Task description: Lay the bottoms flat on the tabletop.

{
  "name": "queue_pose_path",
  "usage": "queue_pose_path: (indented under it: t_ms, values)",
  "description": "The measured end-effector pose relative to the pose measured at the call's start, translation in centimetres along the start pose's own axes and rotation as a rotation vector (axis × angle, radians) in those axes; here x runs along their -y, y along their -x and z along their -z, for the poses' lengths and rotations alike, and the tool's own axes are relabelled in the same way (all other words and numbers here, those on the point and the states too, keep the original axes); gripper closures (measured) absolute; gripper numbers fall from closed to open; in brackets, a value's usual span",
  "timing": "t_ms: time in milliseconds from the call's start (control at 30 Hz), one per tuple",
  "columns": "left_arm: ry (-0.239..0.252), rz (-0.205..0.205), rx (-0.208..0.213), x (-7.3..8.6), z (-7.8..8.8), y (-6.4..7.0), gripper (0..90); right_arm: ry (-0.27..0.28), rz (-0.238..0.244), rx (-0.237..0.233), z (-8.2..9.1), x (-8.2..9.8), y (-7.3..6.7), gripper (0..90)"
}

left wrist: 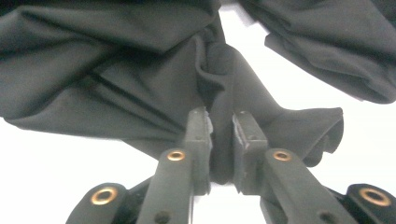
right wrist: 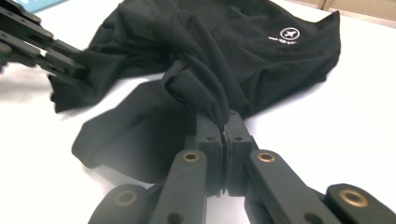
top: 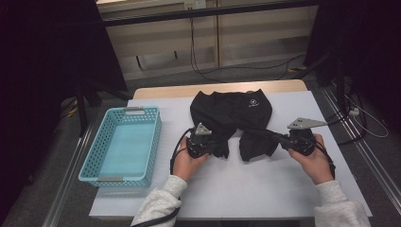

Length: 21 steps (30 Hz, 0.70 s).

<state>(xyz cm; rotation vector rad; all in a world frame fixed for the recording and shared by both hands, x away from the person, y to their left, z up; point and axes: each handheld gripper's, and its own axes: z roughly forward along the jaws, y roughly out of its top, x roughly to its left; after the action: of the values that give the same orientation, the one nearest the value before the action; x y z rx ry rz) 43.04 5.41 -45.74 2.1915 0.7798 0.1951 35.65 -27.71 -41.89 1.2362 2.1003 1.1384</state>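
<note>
A black garment [top: 231, 111] with a small white round logo lies crumpled on the white tabletop [top: 246, 189], toward the far side. My left gripper [top: 222, 147] is at the garment's near left corner. In the left gripper view its jaws [left wrist: 220, 126] pinch a fold of the dark cloth [left wrist: 116, 70]. My right gripper [top: 279, 138] holds the near right part of the garment. Its jaws [right wrist: 224, 126] are shut tight on a twisted bunch of the fabric [right wrist: 261, 56], which stretches in a band toward the main heap. The left gripper [right wrist: 51, 51] appears at that view's upper left.
A light blue perforated basket [top: 156, 137] stands empty at the table's left side. Bare white surface lies in front of the garment, between the person's two sleeves. Cables run across the floor behind the table.
</note>
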Motion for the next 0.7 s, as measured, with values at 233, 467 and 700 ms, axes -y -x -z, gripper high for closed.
queue_pose_path:
  t_ms: [233, 467, 700]
  values:
    - [0.099, 0.110, -0.006, -0.6, 3.6, -1.2, 86.4, 0.047, 0.049, -0.046, 0.1, -1.0, -1.7, 87.8]
    - [0.089, 0.143, 0.005, -0.3, 3.9, -1.3, 86.6, -0.064, 0.199, -0.159, -3.4, -0.5, -7.0, 83.0]
    - [0.079, 0.141, 0.001, -0.2, 4.0, -1.4, 86.5, -0.070, 0.123, -0.131, -3.0, -0.2, -5.6, 50.1]
